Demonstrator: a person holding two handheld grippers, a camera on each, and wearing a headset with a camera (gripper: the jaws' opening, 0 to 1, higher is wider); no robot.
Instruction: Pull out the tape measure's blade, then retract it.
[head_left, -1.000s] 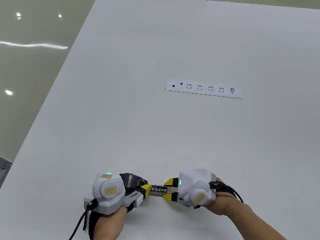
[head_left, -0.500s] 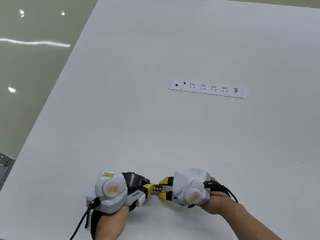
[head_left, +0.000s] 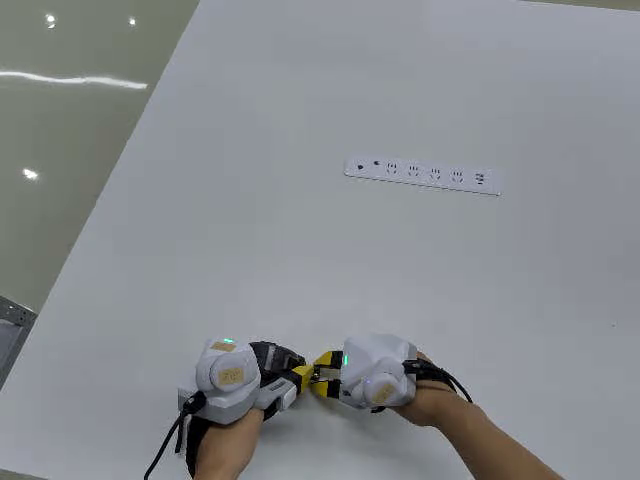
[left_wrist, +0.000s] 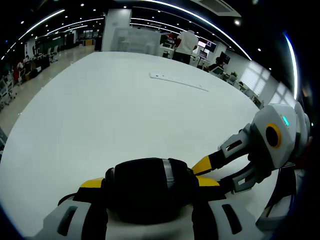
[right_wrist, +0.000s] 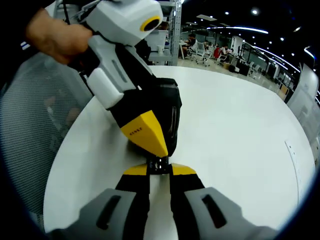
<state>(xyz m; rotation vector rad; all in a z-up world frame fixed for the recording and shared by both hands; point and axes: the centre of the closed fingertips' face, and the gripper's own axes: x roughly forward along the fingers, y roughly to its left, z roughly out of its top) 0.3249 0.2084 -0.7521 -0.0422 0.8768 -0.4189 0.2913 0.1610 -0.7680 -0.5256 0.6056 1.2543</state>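
The black tape measure (head_left: 273, 358) sits low over the white table (head_left: 300, 200) near its front edge, and my left gripper (head_left: 290, 373) is shut on its case. In the left gripper view the case (left_wrist: 150, 192) sits between the yellow-tipped jaws of that gripper (left_wrist: 150, 180). My right gripper (head_left: 322, 375) faces it from the right, shut on the blade's end hook (right_wrist: 160, 165). The hook sits almost against the case (right_wrist: 167, 112), so hardly any blade shows. The right gripper (left_wrist: 210, 172) comes in from the right of the left gripper view.
A white power strip (head_left: 422, 176) lies flat on the table further back, right of centre. The table's left edge (head_left: 110, 200) runs diagonally, with shiny floor beyond it. A mesh chair back (right_wrist: 35, 125) stands at the left of the right gripper view.
My right gripper has moved left toward the left one, and the short stretch of blade between them has shrunk to almost nothing. The left gripper holds the case as before.
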